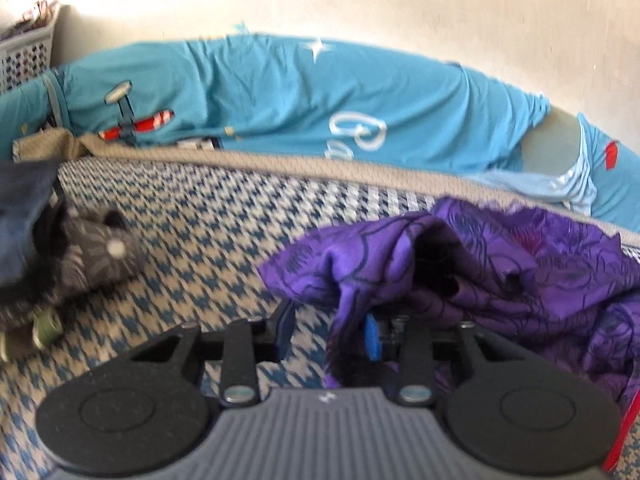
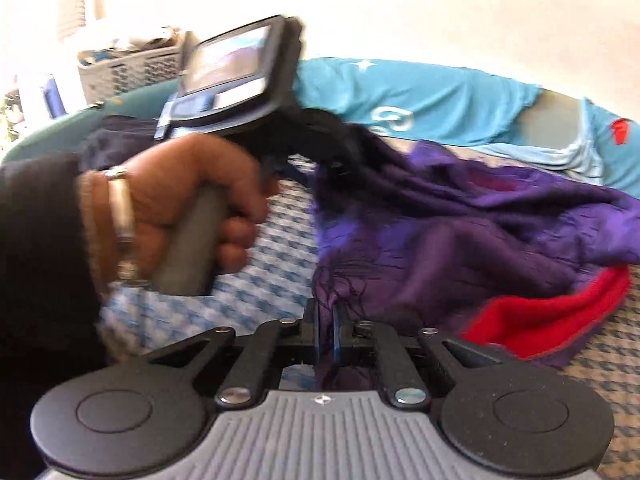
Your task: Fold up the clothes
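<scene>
Purple garment (image 2: 460, 216) is lying crumpled on the houndstooth bed cover (image 1: 208, 216), filling the 3 o'clock half of the left wrist view and the centre to 3 o'clock of the right wrist view. Both frames are blurring.

Left claw (image 1: 332, 332) is standing spread: one finger is sitting bare over the bed cover at 7 o'clock of the cloth, and the blue-padded finger (image 1: 372, 336) is lying under a hanging fold of the garment. Cloth is draping over that finger; nothing is showing pinched between the two.

Right claw (image 2: 326, 330) is pressing nearly together on a thin edge of the garment, with purple fabric and loose threads running down between the fingers.

In the right wrist view a hand (image 2: 192, 200), wearing a metal bangle (image 2: 122, 216) below a dark sleeve (image 2: 36, 240), is gripping the grey handle of the left tool at 9 o'clock; that tool's front end is burying itself in the cloth.

Red fabric (image 2: 548, 312) is showing at 4 o'clock, touching the garment's lower edge. Blue sheet (image 1: 280, 92) with a plane print is bunching along the wall at 12 o'clock. Dark clothes (image 1: 48, 240) are lying at 9 o'clock in the left wrist view. White basket (image 2: 128, 68) is standing at 10 o'clock.
</scene>
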`<state>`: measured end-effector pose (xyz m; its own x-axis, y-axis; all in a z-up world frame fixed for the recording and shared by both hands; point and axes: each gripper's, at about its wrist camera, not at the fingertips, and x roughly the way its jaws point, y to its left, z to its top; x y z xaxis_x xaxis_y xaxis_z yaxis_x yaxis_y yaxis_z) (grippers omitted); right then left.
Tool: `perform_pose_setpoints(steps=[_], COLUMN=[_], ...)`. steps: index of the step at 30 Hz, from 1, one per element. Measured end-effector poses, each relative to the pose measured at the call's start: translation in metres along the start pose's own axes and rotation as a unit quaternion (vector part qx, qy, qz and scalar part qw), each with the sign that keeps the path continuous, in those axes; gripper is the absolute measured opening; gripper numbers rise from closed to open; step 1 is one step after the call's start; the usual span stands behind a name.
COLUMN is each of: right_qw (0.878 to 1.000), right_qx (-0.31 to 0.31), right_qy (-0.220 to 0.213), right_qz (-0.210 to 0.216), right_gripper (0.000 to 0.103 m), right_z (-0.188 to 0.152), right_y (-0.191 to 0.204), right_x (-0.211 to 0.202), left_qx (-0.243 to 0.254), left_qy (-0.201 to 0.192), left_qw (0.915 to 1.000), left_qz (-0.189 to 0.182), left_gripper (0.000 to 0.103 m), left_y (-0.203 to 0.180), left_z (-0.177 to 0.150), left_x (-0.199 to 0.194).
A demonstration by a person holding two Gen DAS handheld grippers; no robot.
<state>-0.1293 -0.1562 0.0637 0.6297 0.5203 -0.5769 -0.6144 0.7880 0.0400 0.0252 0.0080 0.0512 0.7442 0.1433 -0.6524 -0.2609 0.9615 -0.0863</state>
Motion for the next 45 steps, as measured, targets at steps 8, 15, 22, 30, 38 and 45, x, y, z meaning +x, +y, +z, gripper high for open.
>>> perform_pose_setpoints(steps=[8, 15, 22, 30, 38, 45], right_qw=[0.999, 0.997, 0.993, 0.992, 0.996, 0.999], right_qx=[0.012, -0.017, -0.021, -0.039, -0.031, -0.012], right_qy=[0.004, 0.004, 0.035, 0.049, 0.018, 0.003], right_qz=[0.048, 0.081, 0.108, 0.105, 0.084, 0.04], right_gripper=[0.008, 0.008, 0.008, 0.03, 0.032, 0.036], right_z=[0.018, 0.031, 0.026, 0.018, 0.018, 0.011], right_y=[0.03, 0.062, 0.083, 0.097, 0.079, 0.046], right_x=[0.014, 0.021, 0.038, 0.043, 0.017, 0.001], left_qx=[-0.023, -0.048, -0.104, -0.114, -0.076, -0.022], left_qy=[-0.013, -0.025, -0.021, -0.003, -0.007, -0.011], left_qw=[0.9996, 0.9981, 0.9919, 0.9914, 0.9967, 0.9996], left_qz=[0.005, 0.03, 0.07, 0.065, 0.027, -0.011], left_gripper=[0.033, 0.033, 0.033, 0.039, 0.051, 0.065], left_y=[0.033, 0.065, 0.109, 0.113, 0.079, 0.043], left_z=[0.015, 0.025, 0.027, 0.023, 0.017, 0.009], left_x=[-0.014, -0.023, -0.025, -0.029, -0.044, -0.055])
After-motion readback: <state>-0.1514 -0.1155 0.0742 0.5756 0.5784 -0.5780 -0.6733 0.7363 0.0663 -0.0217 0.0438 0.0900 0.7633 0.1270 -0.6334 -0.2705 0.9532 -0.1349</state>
